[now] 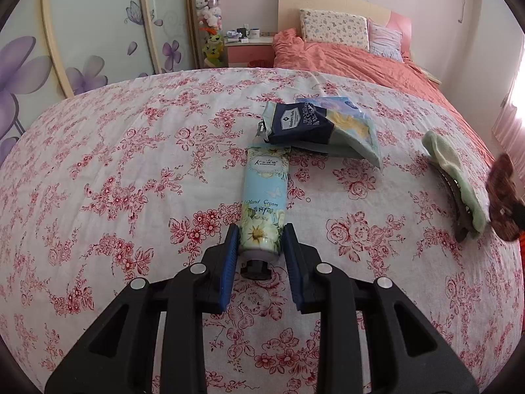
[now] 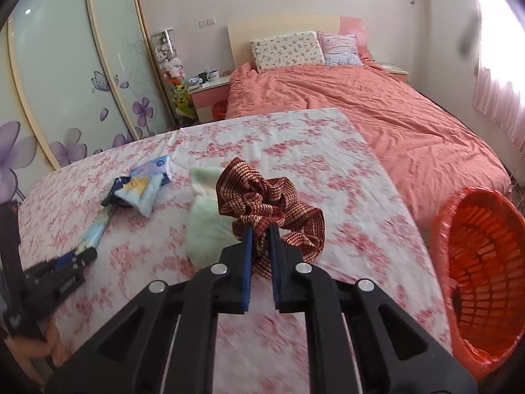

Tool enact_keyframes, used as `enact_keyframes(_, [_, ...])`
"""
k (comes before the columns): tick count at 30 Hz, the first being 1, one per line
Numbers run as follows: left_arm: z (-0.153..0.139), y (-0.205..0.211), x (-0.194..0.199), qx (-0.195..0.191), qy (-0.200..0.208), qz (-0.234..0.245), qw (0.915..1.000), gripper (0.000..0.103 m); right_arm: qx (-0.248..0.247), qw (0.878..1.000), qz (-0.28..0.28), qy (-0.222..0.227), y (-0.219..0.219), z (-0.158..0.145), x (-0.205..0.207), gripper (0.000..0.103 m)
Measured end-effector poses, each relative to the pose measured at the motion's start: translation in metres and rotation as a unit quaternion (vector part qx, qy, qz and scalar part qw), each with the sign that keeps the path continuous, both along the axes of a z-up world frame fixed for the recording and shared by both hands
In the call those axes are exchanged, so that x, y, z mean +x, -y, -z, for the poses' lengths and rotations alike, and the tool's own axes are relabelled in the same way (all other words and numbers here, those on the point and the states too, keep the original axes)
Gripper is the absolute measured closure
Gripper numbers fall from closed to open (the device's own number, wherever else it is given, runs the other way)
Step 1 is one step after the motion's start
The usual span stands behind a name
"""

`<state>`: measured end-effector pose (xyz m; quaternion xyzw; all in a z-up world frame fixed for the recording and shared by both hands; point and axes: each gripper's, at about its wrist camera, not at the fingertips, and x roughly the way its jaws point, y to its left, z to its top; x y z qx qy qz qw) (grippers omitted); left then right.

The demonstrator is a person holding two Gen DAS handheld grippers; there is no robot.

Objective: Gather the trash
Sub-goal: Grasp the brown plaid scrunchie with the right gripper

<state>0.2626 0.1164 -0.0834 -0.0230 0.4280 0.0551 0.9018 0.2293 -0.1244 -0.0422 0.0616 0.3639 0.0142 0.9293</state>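
Scrunchie (image 2: 272,210) is soft and light; our right gripper (image 2: 261,229) pinches its folds, our left gripper (image 1: 261,239) clamps the stiff tube (image 1: 264,197) base.

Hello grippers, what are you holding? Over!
Left gripper shut on pale-blue hand cream tube. Right gripper shut on maroon striped fabric scrunchie. Orange plastic mesh bin alongside, unobstructed.

We see a home bedroom: a coral-quilted bed (image 2: 344,105) with patterned pillows (image 2: 287,49) at upper centre, and flower-printed sliding wardrobe doors (image 2: 65,92) at left.
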Motion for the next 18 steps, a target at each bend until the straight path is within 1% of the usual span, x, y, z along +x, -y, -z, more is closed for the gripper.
enact_keyframes(5, [0.000, 0.001, 0.000, 0.003, -0.001, 0.000, 1.0000, 0.074, -0.006, 0.999, -0.002, -0.037, 0.017, 0.014, -0.017, 0.091])
enact_keyframes(7, [0.000, 0.001, 0.001, 0.004, -0.001, 0.000, 1.0000, 0.074, -0.007, 0.999, -0.012, -0.048, 0.017, 0.022, -0.019, 0.084])
enact_keyframes(9, [0.000, 0.001, 0.001, 0.003, 0.000, 0.000, 1.0000, 0.074, -0.017, 0.999, -0.016, -0.045, 0.012, 0.024, -0.019, 0.070])
enact_keyframes(10, [0.000, 0.001, 0.001, 0.002, 0.000, 0.000, 1.0000, 0.074, -0.021, 0.999, -0.019, -0.043, 0.009, 0.024, -0.018, 0.066])
enact_keyframes(12, [0.000, 0.001, 0.001, 0.002, 0.000, 0.000, 1.0000, 0.074, -0.030, 0.998, -0.025, -0.042, 0.002, 0.023, -0.015, 0.053])
enact_keyframes(15, [0.000, 0.000, 0.000, 0.001, 0.000, 0.000, 1.0000, 0.074, -0.048, 0.997, -0.024, -0.047, -0.006, 0.026, -0.003, 0.047])
enact_keyframes(18, [0.000, -0.001, 0.000, -0.005, 0.001, 0.000, 1.0000, 0.074, -0.056, 0.996, -0.013, -0.062, -0.006, 0.034, 0.007, 0.049])
